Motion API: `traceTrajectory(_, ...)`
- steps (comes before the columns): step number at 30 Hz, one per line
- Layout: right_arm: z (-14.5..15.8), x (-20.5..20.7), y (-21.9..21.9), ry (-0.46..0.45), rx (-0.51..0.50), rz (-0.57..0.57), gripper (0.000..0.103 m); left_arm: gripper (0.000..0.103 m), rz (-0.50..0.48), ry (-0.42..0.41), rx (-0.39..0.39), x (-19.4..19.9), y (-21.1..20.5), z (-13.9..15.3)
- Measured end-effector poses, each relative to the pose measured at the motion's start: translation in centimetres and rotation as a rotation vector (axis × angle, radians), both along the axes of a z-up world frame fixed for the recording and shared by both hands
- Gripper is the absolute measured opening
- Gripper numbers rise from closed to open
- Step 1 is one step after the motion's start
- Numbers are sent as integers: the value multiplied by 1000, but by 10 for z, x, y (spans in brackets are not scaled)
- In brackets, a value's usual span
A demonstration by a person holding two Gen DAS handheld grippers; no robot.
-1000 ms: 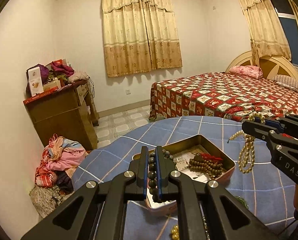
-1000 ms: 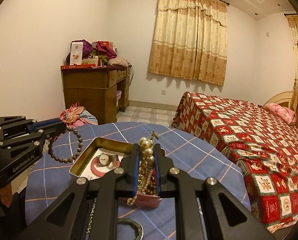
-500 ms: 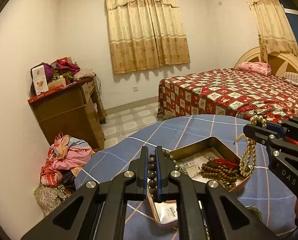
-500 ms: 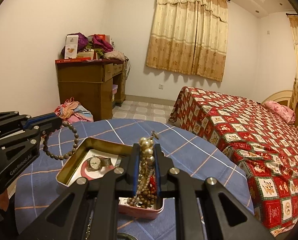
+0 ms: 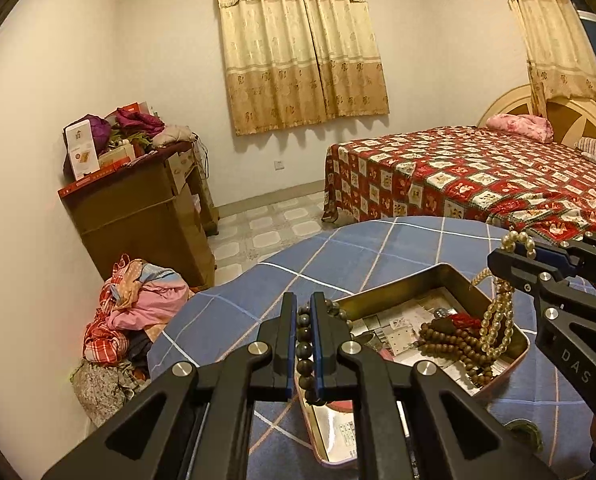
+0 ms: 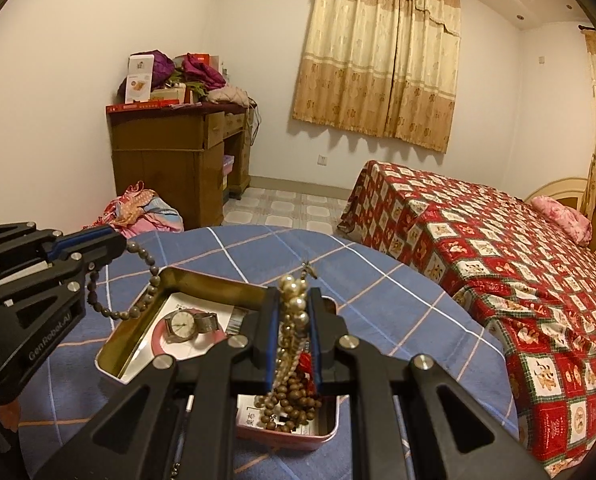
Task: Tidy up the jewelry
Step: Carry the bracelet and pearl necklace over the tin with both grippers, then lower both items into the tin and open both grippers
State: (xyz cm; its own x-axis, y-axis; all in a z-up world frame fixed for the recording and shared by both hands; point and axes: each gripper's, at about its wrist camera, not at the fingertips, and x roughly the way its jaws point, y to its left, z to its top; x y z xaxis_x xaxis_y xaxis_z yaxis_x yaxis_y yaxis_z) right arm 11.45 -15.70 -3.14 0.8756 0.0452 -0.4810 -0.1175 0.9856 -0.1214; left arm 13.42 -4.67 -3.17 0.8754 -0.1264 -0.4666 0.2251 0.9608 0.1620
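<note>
Over on the left, the left tool (image 5: 304,344) is pinched tight on a bracelet of dark round beads (image 6: 138,280); seen from the right wrist view, the loop hangs free below the tool's tip, right at the near-left corner of the open tin (image 6: 202,280), part of it over the rim. It has not been let go, so I'd count that piece as still on its way in.

The tin sits on the bench (image 6: 378,288), which wears a blue checked cloth. Inside, toward its left end, a wristwatch (image 6: 182,322) lies on a pink disc, and farther along a heap of small brown wooden beads (image 5: 454,340) with a bit of red on top. Those look already put away.

To the right, the right tool (image 6: 294,332) is clamped on a pearl necklace (image 5: 498,320). Its strands drop straight down into the tin, the lowest loops at or on the brown heap; whether they truly rest there I can't make out. I'd judge it nearly stowed, needing only to be released.

Something greenish and ring-shaped (image 5: 524,430) lies on the cloth outside the tin's right end, partly hidden, and a thin chain shows at the bottom of the right wrist view, so a little sorting seems left.
</note>
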Motion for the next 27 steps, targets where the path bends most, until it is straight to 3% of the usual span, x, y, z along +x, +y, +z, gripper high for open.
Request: traceTrajectory(27,-29,33,0,108,-12,-48,15,6,42,99,26,34,-1,-41)
